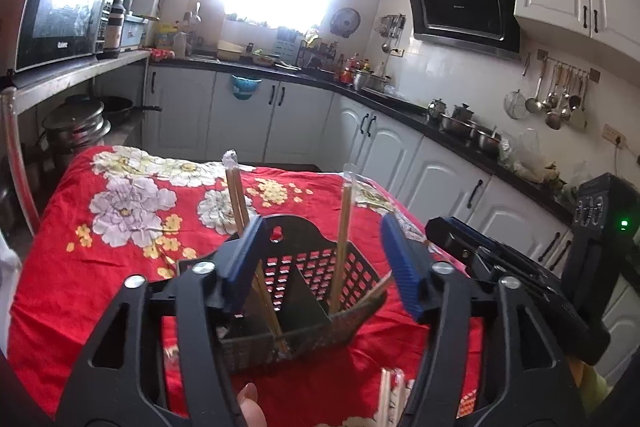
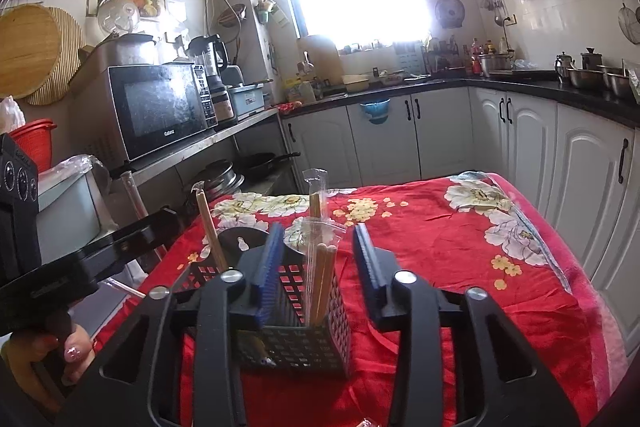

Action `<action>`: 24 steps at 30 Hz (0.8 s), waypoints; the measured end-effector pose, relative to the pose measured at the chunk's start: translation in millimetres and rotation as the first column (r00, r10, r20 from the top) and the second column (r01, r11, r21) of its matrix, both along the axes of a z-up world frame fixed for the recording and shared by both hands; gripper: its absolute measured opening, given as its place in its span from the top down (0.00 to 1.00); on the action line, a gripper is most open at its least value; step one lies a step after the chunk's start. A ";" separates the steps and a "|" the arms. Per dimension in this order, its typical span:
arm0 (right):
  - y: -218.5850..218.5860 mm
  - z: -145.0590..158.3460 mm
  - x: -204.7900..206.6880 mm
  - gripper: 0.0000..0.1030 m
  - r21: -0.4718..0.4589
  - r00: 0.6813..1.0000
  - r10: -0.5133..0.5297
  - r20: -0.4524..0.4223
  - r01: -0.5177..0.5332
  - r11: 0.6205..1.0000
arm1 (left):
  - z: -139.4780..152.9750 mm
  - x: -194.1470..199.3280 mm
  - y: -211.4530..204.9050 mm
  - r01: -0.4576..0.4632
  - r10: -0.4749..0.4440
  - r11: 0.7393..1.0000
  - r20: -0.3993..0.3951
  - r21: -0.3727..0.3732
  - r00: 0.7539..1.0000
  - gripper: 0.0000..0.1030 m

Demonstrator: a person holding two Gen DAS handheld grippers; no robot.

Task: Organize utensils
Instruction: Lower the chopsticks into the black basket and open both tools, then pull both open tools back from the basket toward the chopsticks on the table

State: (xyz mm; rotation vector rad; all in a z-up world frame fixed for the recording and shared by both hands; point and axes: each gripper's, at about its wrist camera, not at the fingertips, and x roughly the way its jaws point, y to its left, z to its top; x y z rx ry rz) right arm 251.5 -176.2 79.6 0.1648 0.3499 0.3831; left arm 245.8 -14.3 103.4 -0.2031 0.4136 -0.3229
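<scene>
A black plastic lattice-walled utensil holder [image 1: 320,291] stands upright on the red flowered cloth of the surface [image 1: 120,227], split inside by a solid black divider into compartments, with a rounded hanging tab rising from its far wall. Pairs of pale wooden chopsticks in clear plastic sleeves stand in the holder, leaning slightly: one pair [image 1: 236,199] in its left compartment, another [image 1: 344,227] in its right. The right wrist view shows a sleeved pair [image 2: 320,279] upright in the holder's near corner, its tips well above the rim.
</scene>
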 end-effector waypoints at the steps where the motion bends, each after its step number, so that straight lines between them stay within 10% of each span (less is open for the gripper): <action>1: -1.1 0.5 -1.7 0.61 0.002 1.000 0.000 0.000 0.000 1.000 | 0.1 -1.9 0.7 0.007 -0.007 1.000 -0.002 -0.006 1.000 0.42; 14: -7.2 1.5 -20.8 0.45 0.005 1.000 0.004 -0.010 -0.004 1.000 | -3.6 -33.6 0.8 0.019 -0.019 1.000 -0.012 -0.008 1.000 0.14; 24: -14.9 -1.1 -43.5 0.33 0.029 1.000 0.000 -0.016 0.000 1.000 | -6.4 -51.9 2.8 0.021 -0.022 1.000 -0.020 -0.014 1.000 0.10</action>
